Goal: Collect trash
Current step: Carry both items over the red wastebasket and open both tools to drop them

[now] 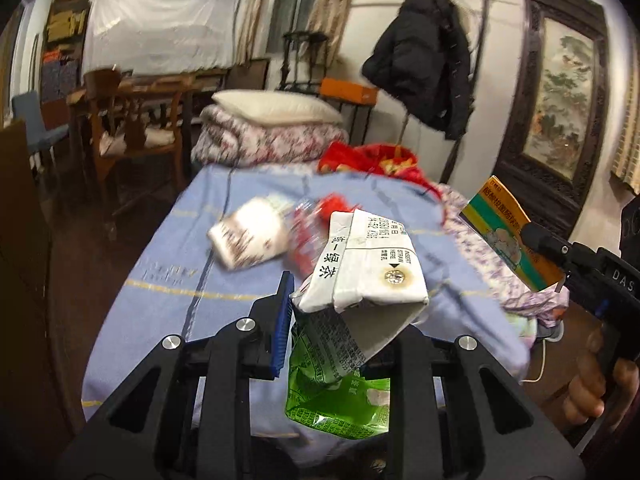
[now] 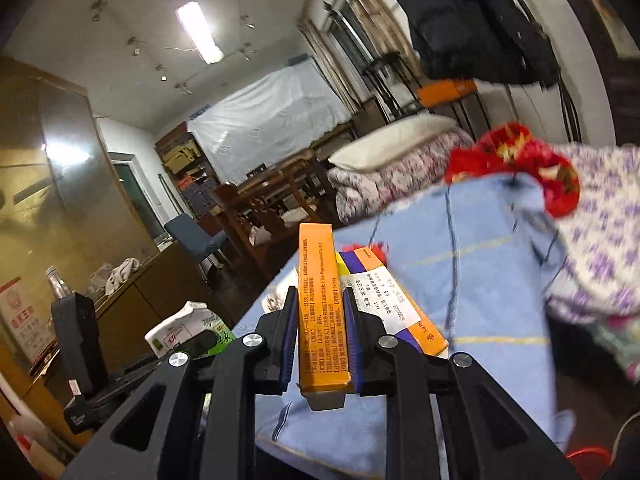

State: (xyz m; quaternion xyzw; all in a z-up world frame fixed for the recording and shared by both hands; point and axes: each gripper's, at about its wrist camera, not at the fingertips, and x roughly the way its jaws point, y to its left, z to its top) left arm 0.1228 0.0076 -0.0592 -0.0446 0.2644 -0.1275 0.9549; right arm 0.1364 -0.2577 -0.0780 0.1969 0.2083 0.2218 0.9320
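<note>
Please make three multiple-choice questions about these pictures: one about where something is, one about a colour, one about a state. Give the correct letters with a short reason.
1. Where do the white crumpled carton and the red wrapper lie?
A. on the blue bedsheet
B. on the wooden chair
C. on the orange box at the wall

2. What colour is the narrow box in the right gripper?
A. green
B. orange
C. black

3. What is the state of the left gripper?
A. open and empty
B. shut on a flattened green tea carton
C. shut on a pillow

Answers:
1 A: the white crumpled carton and red wrapper rest on the blue bedsheet.
2 B: the narrow box between the right gripper pads is orange.
3 B: the left gripper clamps the flattened green tea carton.
</note>
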